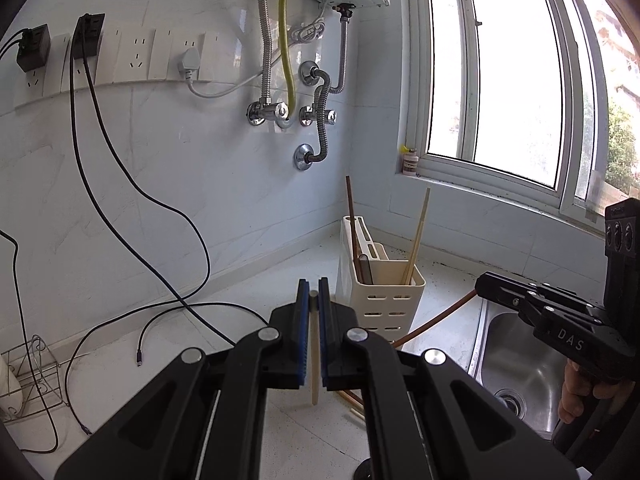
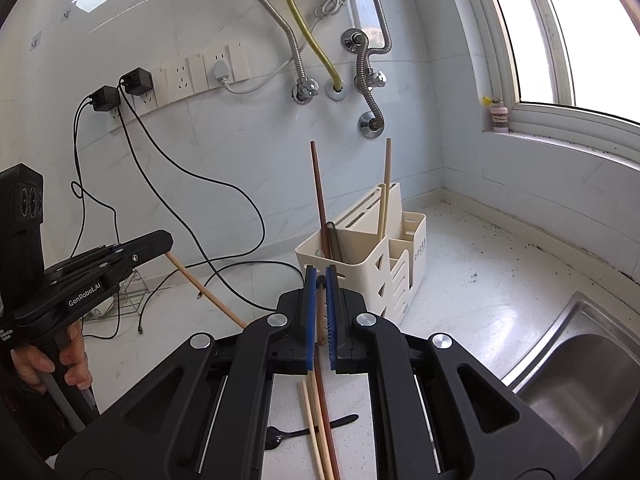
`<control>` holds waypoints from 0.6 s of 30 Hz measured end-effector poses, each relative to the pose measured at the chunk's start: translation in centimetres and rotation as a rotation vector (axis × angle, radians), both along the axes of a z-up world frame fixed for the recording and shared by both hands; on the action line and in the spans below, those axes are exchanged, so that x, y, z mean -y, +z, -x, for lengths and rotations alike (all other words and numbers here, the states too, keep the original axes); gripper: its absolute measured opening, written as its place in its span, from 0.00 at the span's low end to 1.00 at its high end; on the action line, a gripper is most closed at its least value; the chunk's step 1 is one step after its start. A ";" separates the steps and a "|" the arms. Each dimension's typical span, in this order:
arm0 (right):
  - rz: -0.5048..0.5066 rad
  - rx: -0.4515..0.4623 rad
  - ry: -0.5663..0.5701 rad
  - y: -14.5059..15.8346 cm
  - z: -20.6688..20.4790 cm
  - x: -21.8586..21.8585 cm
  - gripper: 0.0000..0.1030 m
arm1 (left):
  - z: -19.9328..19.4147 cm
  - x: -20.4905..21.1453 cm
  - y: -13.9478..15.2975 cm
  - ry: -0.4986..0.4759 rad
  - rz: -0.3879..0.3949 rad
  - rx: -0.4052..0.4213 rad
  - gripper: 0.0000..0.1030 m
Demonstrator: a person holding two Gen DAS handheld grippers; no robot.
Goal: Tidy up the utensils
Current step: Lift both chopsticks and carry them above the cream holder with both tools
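On the white counter, near the corner below the window, stands a cream utensil holder [image 2: 362, 258], compartmented and slotted, already carrying one dark chopstick [image 2: 319, 188] and a pale pair [image 2: 386, 184] upright in it. Item one: pale chopstick [image 1: 315, 356], clamped crosswise between the blue pads of the left gripper [image 1: 314, 332], hanging roughly upright, its lower tip clear of the counter. Item two: reddish-brown chopstick [image 2: 320, 320], pinched the same way in the right gripper [image 2: 320, 312], jaws shut tight on it. Remaining stock, loose on the counter beneath the right gripper: several more chopsticks [image 2: 318, 432], pale and brown, lying across a black plastic spoon [image 2: 280, 436]. Handling notes, by judgement: thin, stiff, very light sticks; smooth finish, so apt to pivot or slide in the pads if gripped near one end. Best held around mid-length or a little above, leaving enough free stick below to steer the tip into a compartment. The spoon looks light and slightly flexible; its handle is the sensible hold. A steel sink [image 2: 580, 364] lies to the right; a dropped stick could roll into it. Black cables [image 2: 224, 240] trail across the counter to the left.
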State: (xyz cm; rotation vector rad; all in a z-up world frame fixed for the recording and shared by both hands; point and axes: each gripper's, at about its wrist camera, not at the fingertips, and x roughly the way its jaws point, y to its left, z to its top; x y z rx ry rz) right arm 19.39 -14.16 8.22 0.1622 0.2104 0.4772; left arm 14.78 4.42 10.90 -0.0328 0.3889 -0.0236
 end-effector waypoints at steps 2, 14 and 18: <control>-0.003 0.015 -0.001 0.4 0.1 -0.1 0.04 | 0.2 0.0 0.4 -0.004 -0.001 0.013 0.04; -0.045 0.114 -0.014 3.5 2.1 1.2 0.04 | 0.9 0.3 3.3 -0.050 0.002 0.078 0.04; -0.033 0.165 -0.016 5.4 3.0 1.6 0.04 | 0.5 0.6 5.1 -0.092 0.025 0.116 0.04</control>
